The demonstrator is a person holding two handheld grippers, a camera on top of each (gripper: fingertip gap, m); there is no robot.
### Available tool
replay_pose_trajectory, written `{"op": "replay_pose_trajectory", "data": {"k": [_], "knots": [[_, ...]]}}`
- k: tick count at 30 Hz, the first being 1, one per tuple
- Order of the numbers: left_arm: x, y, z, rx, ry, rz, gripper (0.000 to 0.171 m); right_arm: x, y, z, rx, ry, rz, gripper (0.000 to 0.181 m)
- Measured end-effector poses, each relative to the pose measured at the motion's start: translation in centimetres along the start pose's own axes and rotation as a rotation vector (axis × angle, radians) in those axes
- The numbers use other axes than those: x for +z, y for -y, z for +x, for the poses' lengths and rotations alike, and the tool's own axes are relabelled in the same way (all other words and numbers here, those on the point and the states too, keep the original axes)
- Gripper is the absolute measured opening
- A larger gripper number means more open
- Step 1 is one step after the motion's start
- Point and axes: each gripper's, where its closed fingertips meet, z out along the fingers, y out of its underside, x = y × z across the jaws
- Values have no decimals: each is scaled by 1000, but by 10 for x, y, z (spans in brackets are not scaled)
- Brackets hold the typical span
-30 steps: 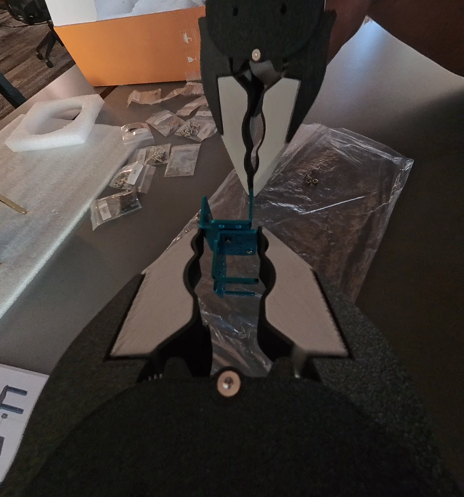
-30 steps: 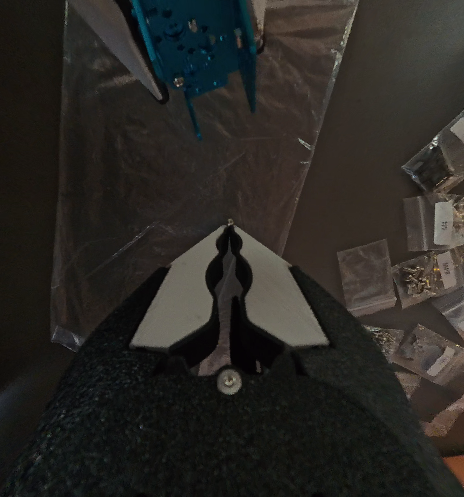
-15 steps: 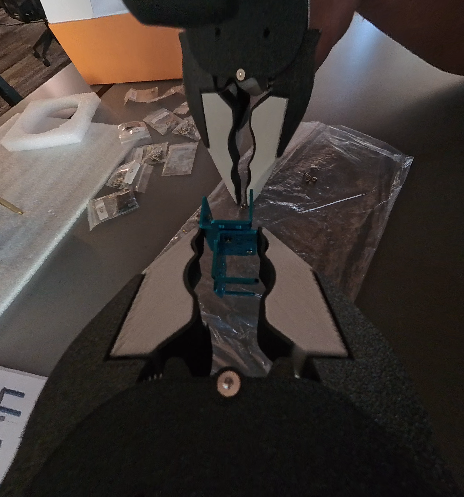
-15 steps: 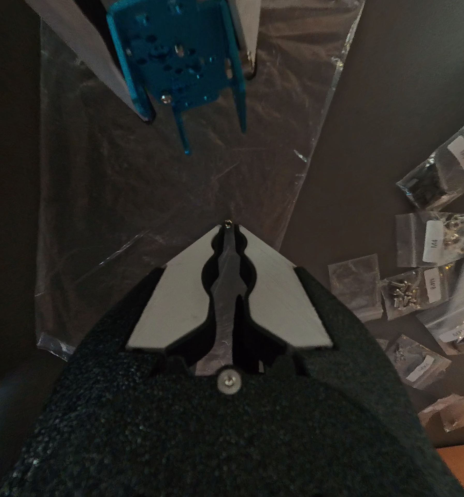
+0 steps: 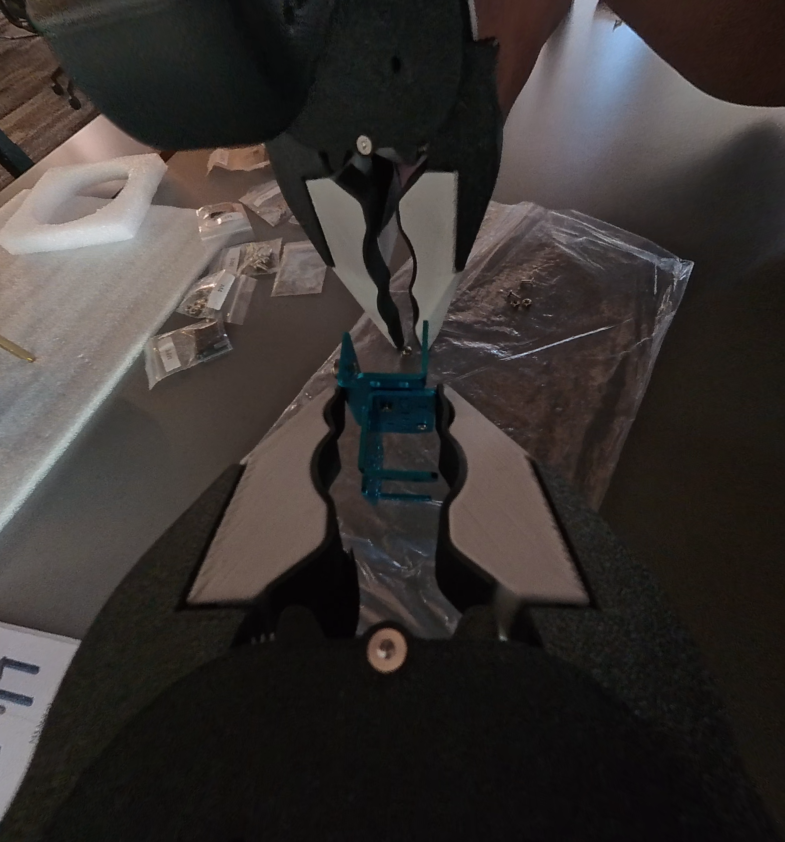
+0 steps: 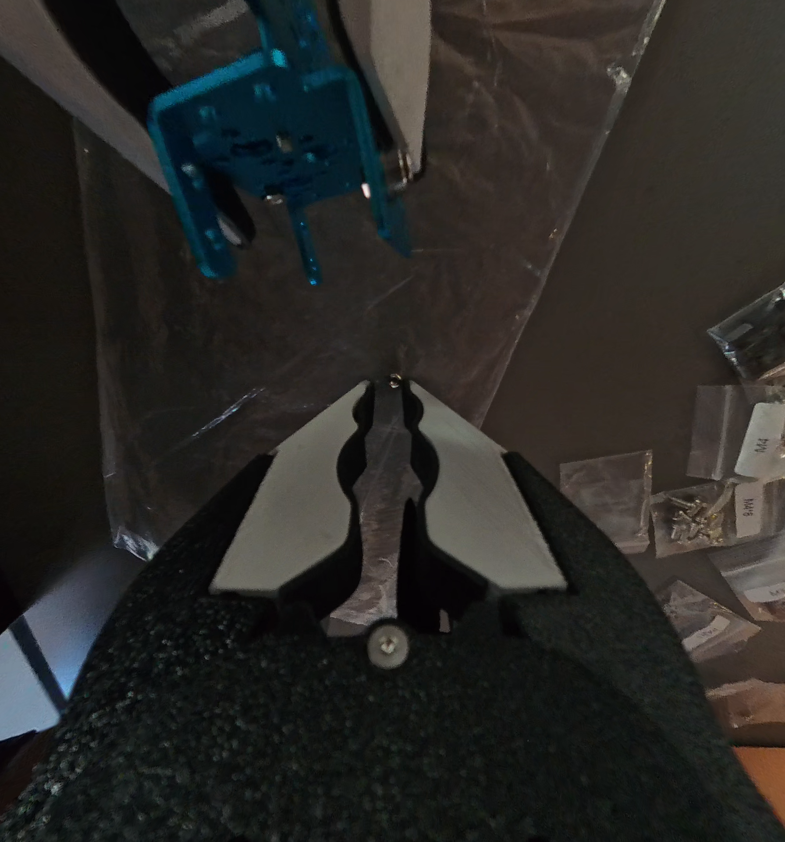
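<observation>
dark tabletop (image 5: 226, 437) under a clear plastic bag (image 5: 563, 346), with small hardware bags (image 5: 190, 346) at 10 o'clock in the left wrist view. left gripper (image 5: 388, 410) is clamped on a blue metal bracket (image 5: 399, 419), held above the bag. right gripper (image 6: 388, 385) is nearly closed, pinching a tiny screw (image 6: 394, 381) at its tips, the bracket (image 6: 263, 150) at 11 o'clock from it and apart. the pinch looks slight, so a tilt or nudge against the bracket could drop the screw.

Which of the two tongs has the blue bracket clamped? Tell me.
The left tongs: the blue bracket sits clamped between its fingers. The right tongs pinches only a tiny silver screw at its tips.
</observation>
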Motion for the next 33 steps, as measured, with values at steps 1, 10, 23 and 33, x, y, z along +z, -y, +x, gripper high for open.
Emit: {"op": "replay_pose_trajectory", "data": {"k": [1,10,23,33], "knots": [[0,0,0,-2,-1,0,39,0,0,-1,12,12,-1,14],[2,-4,2,-19,-22,-8,39,0,0,4,213,-4,8,4],[2,-4,-3,-40,-15,-2,39,-6,-1,6,214,-55,195,0],[5,-7,2,-32,-27,-13,39,-4,-19,1,200,-62,149,0]]}}
